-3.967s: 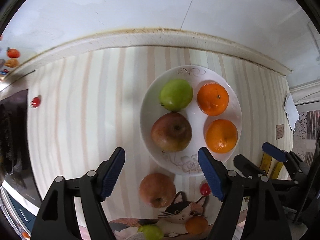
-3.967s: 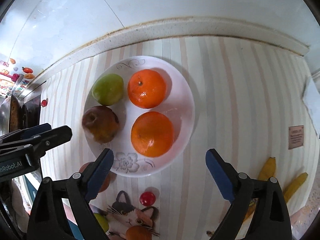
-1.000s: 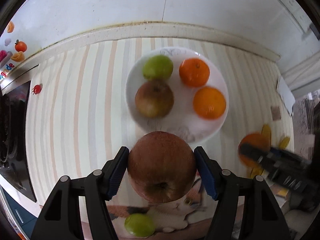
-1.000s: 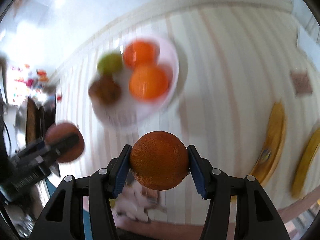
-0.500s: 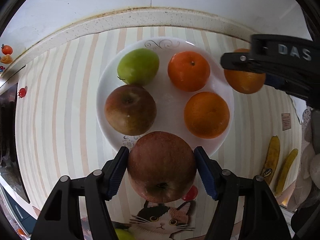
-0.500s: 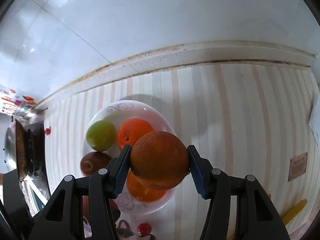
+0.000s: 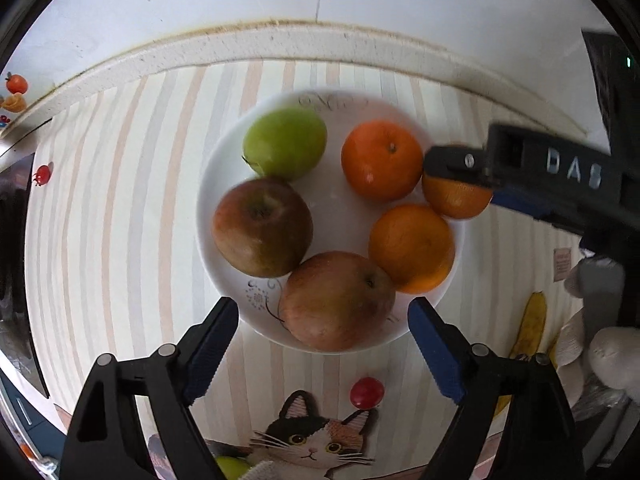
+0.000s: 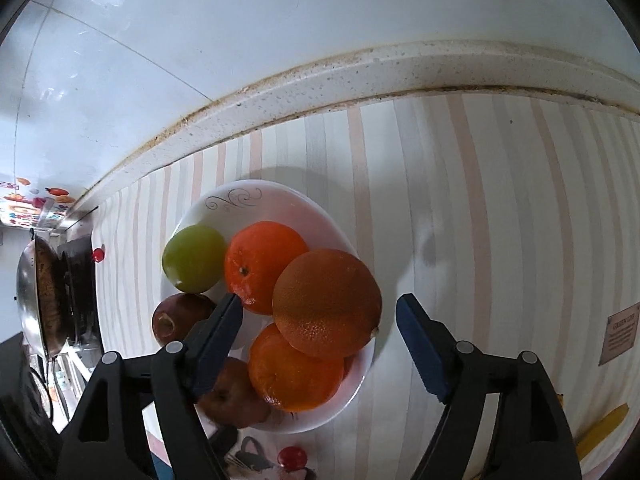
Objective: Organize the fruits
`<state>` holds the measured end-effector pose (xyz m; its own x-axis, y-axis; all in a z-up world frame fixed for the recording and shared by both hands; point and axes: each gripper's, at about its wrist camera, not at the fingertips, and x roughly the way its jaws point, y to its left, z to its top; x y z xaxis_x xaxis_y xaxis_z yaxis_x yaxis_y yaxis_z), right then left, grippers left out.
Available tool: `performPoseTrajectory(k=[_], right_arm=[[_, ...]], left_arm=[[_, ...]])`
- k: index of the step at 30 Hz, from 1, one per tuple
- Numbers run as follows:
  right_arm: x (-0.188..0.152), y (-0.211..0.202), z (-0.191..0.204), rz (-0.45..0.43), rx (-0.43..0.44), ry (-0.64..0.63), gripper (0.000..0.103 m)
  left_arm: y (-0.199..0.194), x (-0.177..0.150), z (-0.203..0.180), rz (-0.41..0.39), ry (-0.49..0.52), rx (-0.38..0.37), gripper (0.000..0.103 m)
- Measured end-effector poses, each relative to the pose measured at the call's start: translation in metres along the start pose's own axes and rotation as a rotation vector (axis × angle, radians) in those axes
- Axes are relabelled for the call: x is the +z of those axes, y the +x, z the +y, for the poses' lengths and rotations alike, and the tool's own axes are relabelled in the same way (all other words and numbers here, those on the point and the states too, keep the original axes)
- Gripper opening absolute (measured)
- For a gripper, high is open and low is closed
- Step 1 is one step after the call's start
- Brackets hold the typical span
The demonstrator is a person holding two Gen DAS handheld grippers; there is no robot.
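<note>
Both the left tongs and right tongs have just been opening, releasing a firm, heavy red-brown apple and a pebbly, roll-prone orange onto the white round ceramic plate, each best gripped across its widest middle.

1. This is a home kitchen; the worktop is covered with a striped pastel liner and ends at a speckled stone-like upstand stained along the seam.
2. Glossy white wall tiles rise behind it, as on a splashback.
3. At the left edge a metal wok sits on a dark cooker, with fruit-shaped stickers on the wall above.
4. A white plate with a scroll pattern holds apples and oranges, and bananas lie on the liner.
5. A cartoon cat picture on the liner gives a domestic touch.
</note>
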<state>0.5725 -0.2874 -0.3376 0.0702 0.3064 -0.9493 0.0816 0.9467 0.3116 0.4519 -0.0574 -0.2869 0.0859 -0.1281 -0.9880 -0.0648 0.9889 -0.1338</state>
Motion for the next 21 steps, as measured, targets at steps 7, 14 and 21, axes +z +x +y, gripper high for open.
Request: performPoseTrajectory(k=[7, 14, 21], right_arm=[[-0.022, -0.026, 0.002, -0.031, -0.081, -0.051, 0.095], [-0.067, -0.049, 0.013, -0.081, -0.136, -0.112, 0.095], [-0.109, -0.079, 0.031, -0.146, -0.158, -0.170, 0.095]], left_arm=[[-0.028, -0.005, 0.013, -0.074, -0.002, 0.066, 0.087], [-0.043, -0.019, 0.041, -0.106, -0.016, 0.122, 0.087], [-0.062, -0.037, 0.045, -0.137, -0.003, 0.121, 0.087]])
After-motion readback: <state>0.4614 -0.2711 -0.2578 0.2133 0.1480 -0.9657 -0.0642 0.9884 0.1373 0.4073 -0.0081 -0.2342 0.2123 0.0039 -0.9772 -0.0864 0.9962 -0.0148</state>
